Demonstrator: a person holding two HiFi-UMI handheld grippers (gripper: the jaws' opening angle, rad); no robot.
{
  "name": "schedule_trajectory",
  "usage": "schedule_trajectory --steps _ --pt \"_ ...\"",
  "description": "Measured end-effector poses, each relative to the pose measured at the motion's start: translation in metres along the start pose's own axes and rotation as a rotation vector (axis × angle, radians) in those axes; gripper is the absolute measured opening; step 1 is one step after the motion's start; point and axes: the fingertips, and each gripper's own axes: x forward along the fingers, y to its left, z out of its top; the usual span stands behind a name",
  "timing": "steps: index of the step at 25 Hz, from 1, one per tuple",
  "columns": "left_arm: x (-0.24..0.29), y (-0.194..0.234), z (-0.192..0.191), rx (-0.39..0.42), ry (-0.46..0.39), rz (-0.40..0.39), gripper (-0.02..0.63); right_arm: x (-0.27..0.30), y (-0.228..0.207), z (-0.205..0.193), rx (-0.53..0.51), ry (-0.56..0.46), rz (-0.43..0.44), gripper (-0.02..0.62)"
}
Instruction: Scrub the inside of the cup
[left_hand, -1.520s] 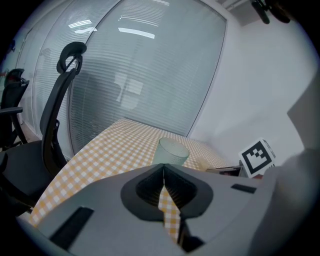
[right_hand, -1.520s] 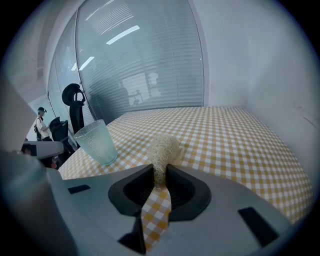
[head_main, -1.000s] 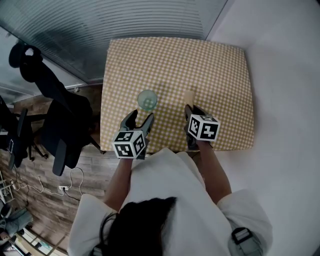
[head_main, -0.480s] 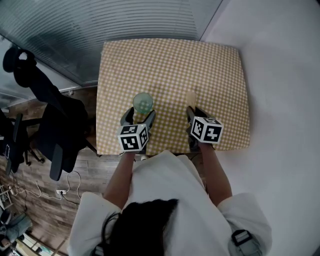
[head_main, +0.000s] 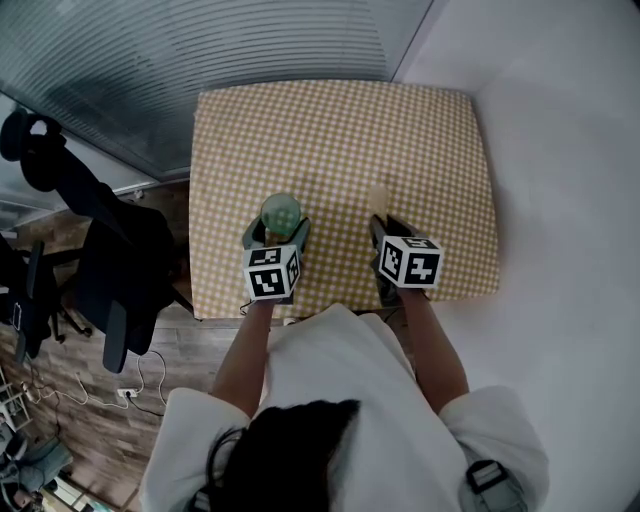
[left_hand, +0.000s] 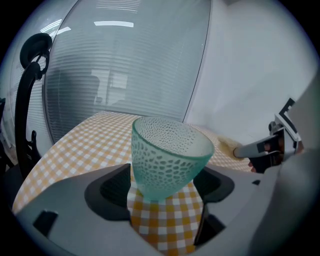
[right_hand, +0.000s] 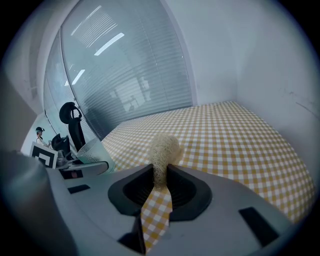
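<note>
Left tongs (left_hand: 165, 186), just opened wide, flank the cup (left_hand: 169, 150); right tongs (right_hand: 161, 181) clamp the scrubber (right_hand: 164, 147)

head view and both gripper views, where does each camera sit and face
Head view: on the person's head, facing steeply down at the checked table; arms, sleeves and hair show.
Left gripper view: on the left hand-held gripper, facing along its jaws, just opened wider, at the cup between them.
Right gripper view: on the right hand-held gripper, jaws shut on a fibrous scrubber.
Shared: all show the cup.
</note>
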Motion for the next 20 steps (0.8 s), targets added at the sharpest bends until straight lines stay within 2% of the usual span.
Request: schedule_trajectory --steps 9,16,20 --pt "0.014 0.002 -0.007 0.04 0.059 0.046 0.377 0.005 0.005 -0.001 0.002 0.012 0.023 0.086" --pt "0.017 0.002 -0.006 0.044 0.087 0.027 0.367 0.005 0.017 -0.009 -0.05 0.028 0.042 0.086" --pt "0.017 0.002 -0.004 0.056 0.085 0.028 0.365 0.006 0.022 -0.021 -0.044 0.058 0.061 0.086"
